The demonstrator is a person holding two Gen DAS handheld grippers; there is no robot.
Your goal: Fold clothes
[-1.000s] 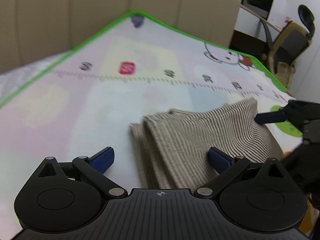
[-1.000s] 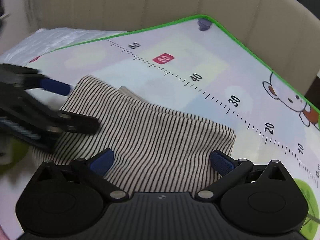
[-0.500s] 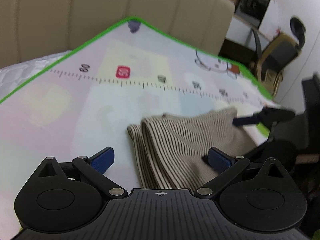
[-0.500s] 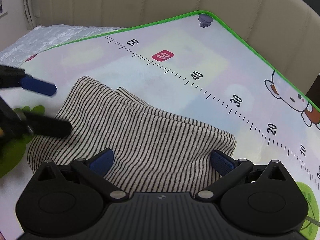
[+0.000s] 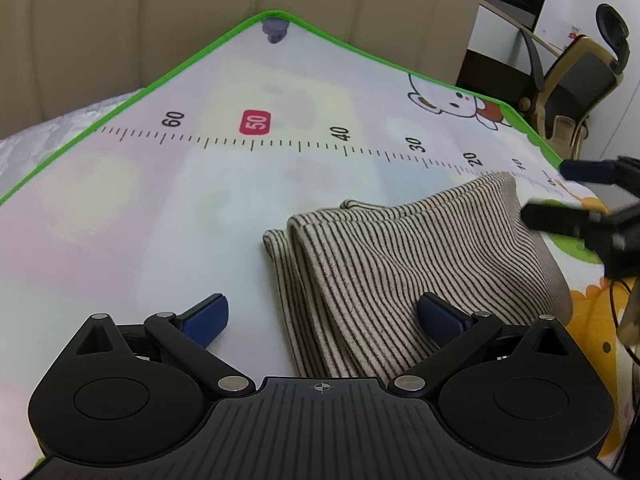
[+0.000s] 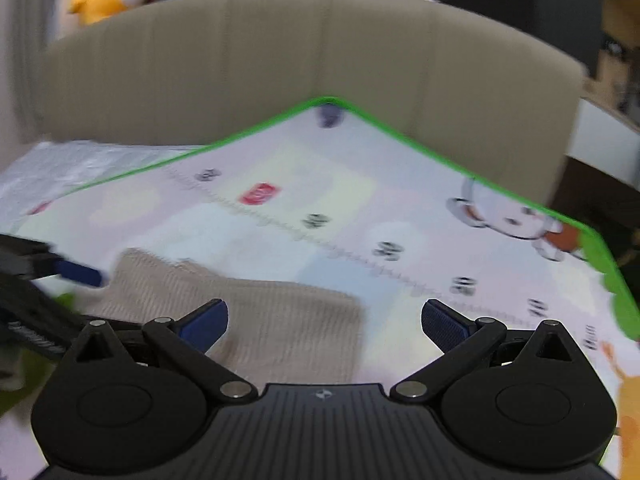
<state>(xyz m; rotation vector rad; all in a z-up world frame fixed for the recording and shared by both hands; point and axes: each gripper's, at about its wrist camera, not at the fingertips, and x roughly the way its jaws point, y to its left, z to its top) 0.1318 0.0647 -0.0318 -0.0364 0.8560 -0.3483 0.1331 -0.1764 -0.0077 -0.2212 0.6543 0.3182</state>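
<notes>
You have pulled your right gripper point(image 6: 324, 316) back from the folded beige black-striped knit garment point(image 5: 404, 256), which lies on the green-edged cartoon play mat point(image 5: 160, 200). Your left gripper point(image 5: 320, 316) hovers over its near edge. Both spread wide, empty.

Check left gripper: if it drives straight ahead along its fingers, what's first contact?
Likely the folded striped garment. The left gripper is open, and the cloth's near edge already lies between its fingers, toward the right one. Height above the play mat is unclear, so it might skim over.
</notes>
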